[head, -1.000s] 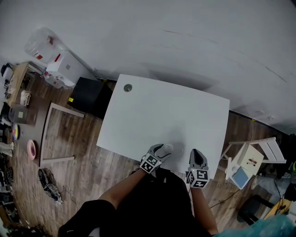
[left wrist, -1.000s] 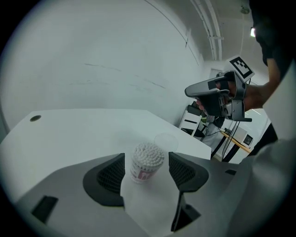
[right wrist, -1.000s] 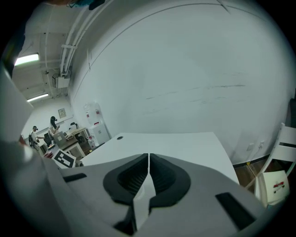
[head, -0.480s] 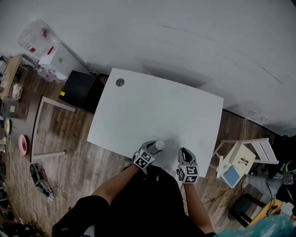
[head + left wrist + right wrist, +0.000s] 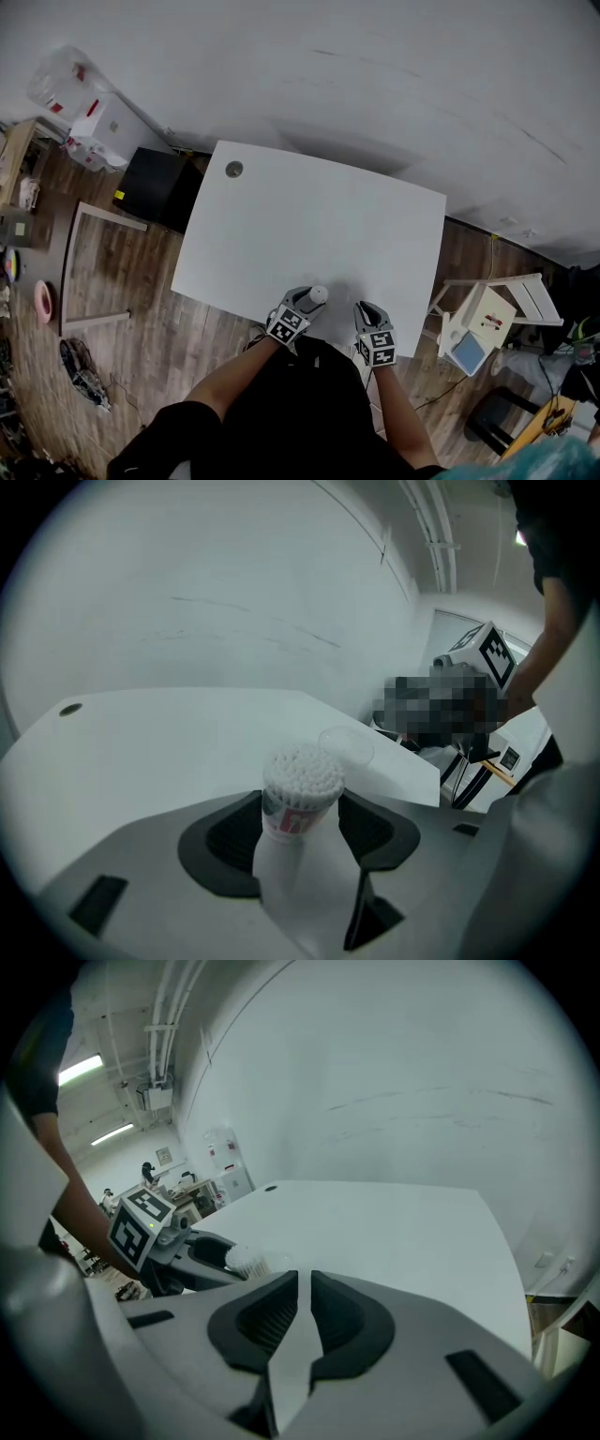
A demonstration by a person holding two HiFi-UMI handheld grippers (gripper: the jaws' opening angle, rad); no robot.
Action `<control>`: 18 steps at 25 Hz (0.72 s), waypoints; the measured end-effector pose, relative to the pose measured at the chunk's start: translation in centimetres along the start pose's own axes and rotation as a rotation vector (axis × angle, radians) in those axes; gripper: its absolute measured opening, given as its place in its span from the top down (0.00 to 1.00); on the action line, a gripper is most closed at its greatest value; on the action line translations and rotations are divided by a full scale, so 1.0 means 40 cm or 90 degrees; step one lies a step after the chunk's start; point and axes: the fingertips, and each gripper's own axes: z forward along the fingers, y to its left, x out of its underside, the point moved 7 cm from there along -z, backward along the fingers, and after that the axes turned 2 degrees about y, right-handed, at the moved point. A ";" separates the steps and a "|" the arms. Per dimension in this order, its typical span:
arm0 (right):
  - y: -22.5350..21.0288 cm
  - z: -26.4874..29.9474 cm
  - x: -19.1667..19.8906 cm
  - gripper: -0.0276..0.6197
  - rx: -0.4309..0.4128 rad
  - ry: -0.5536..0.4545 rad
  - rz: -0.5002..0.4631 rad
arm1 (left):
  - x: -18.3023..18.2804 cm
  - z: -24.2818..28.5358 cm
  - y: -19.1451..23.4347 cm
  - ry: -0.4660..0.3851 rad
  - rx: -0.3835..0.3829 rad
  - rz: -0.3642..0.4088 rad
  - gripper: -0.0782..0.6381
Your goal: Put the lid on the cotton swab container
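The cotton swab container (image 5: 300, 794) stands upright near the table's front edge, its open top full of white swabs (image 5: 319, 294). My left gripper (image 5: 300, 810) has just been closing and its pads rest against both sides of the container; in the head view it (image 5: 311, 300) reaches in from the lower left. The clear round lid (image 5: 345, 745) lies flat on the table just beyond the container. My right gripper (image 5: 305, 1288) is shut with nothing between its pads, a little to the right of the container (image 5: 246, 1258) and over the front edge (image 5: 367, 315).
The white table (image 5: 309, 225) has a round cable hole (image 5: 234, 170) at its far left corner. A black cabinet (image 5: 155, 187) and a wooden frame (image 5: 89, 272) stand left of it, and a white stool (image 5: 487, 314) on the right.
My right gripper has sunk toward the table's front edge and come slightly closer to the container. The left gripper has stayed at the container.
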 end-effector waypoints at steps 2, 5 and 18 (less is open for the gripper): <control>0.013 0.012 -0.001 0.90 -0.024 0.009 -0.008 | 0.000 -0.004 0.003 -0.002 0.005 -0.004 0.53; 0.030 0.030 0.004 0.84 -0.058 0.027 -0.026 | 0.001 -0.008 0.006 -0.003 0.011 -0.011 0.53; 0.060 0.077 0.010 0.75 -0.117 0.099 -0.245 | -0.003 -0.009 0.011 0.009 0.012 0.003 0.53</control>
